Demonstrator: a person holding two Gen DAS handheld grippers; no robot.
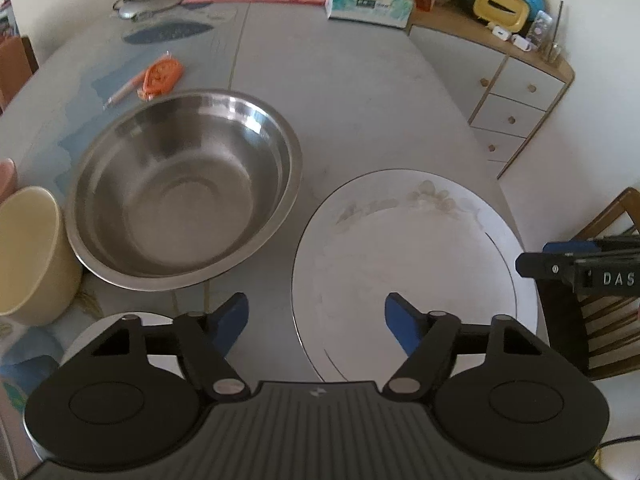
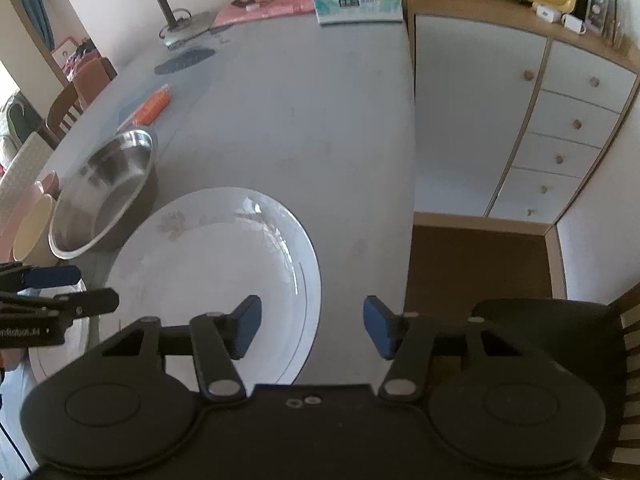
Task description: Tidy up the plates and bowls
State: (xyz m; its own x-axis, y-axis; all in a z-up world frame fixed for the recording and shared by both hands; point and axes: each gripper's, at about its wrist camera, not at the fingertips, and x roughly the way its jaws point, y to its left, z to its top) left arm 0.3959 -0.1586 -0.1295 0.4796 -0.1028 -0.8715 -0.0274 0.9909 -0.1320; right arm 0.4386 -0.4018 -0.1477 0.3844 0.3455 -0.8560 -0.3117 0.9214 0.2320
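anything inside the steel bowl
Nothing shows inside the steel bowl: its bare metal bottom is in full view from the left wrist. What lies under it on the table is covered.

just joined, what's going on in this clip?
A person holds a gripper in each hand over a grey table, sorting dishes. The left gripper and right gripper both hover open at opposite edges of a large white plate, gripping nothing yet. A steel bowl sits empty beside the plate, with a cream bowl next to it. Nothing looks stacked here so far.
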